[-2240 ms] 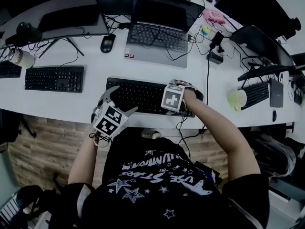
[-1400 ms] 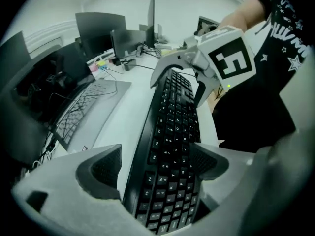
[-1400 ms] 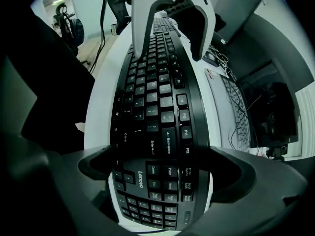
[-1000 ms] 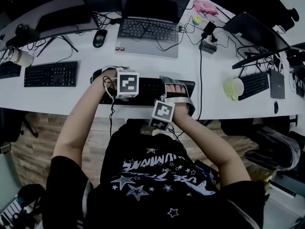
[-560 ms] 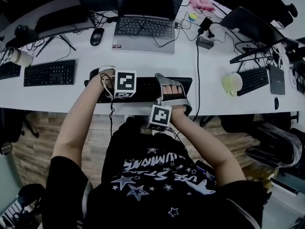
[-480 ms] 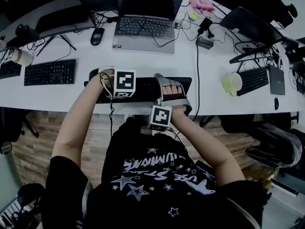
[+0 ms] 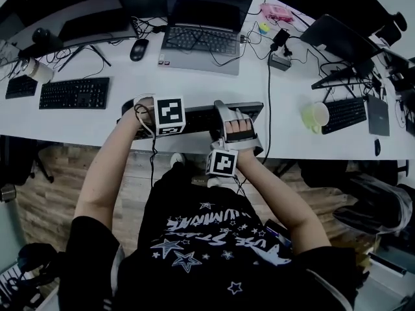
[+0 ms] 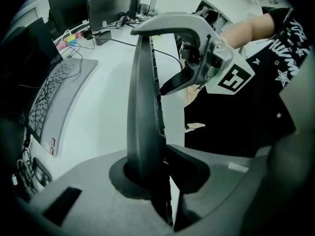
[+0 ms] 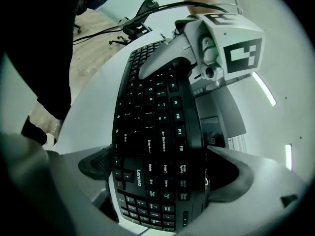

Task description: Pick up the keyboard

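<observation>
1. We see the black keyboard [image 7: 198,117] at the near edge of the white table [image 7: 292,138].
2. The right gripper [image 7: 238,127] has its jaws clamped across the keyboard's right end. The left gripper [image 7: 162,118] has its jaws closing on the left end, which is pinched between them.
3. Farther back lie a laptop [image 7: 202,41], a mouse [image 7: 139,49], a second keyboard [image 7: 74,92] and a green cup [image 7: 316,115], all well apart from it.
4. Only the right gripper view shows the key legends, and only the left gripper view shows the keyboard edge-on.

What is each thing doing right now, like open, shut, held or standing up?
keyboard: held by both claws.
left claw: closing, with the keyboard between its jaws.
right claw: shut on the keyboard.
laptop: open.
green mug: upright.
</observation>
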The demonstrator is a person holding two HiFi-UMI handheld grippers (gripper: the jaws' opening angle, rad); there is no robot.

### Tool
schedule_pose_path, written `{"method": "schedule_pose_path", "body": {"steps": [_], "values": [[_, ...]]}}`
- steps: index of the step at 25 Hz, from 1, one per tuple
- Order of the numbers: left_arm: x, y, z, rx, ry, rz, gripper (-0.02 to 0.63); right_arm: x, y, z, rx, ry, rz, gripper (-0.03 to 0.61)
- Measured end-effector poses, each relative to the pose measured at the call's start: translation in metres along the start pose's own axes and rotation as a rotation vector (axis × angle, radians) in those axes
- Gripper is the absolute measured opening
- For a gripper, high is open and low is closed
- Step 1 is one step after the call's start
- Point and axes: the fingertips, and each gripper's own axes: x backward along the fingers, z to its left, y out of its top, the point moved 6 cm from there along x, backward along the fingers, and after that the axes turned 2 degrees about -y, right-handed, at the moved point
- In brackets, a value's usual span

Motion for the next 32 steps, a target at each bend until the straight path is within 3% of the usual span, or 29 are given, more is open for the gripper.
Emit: {"method": "schedule_pose_path", "body": {"steps": [7, 17, 20, 26, 27, 30, 32], "values": [[0.009, 0.008, -0.01, 0.059, 0.094, -0.009, 0.088, 0.017, -0.007, -0.01, -0.018, -0.068, -0.029, 0.57], [0.019, 0.018, -0.033, 0.39, 0.264, -0.146, 0.089, 0.047, -0.047, -0.035, -0.204, -0.155, -0.067, 0.569], [0.022, 0.024, -0.043, 0.446, 0.349, -0.183, 0.088, 0.061, -0.063, -0.049, -0.301, -0.188, -0.091, 0.569], [0.035, 0.042, -0.065, 0.51, 0.593, -0.333, 0.085, 0.093, -0.089, -0.072, -0.496, -0.244, -0.183, 0.565], [0.038, 0.045, -0.07, 0.528, 0.629, -0.366, 0.085, 0.098, -0.093, -0.074, -0.526, -0.249, -0.198, 0.551], [0.046, 0.056, -0.085, 0.597, 0.704, -0.492, 0.084, 0.112, -0.106, -0.082, -0.639, -0.265, -0.238, 0.326], [0.052, 0.064, -0.096, 0.638, 0.729, -0.584, 0.084, 0.12, -0.115, -0.086, -0.719, -0.267, -0.26, 0.245]]}}
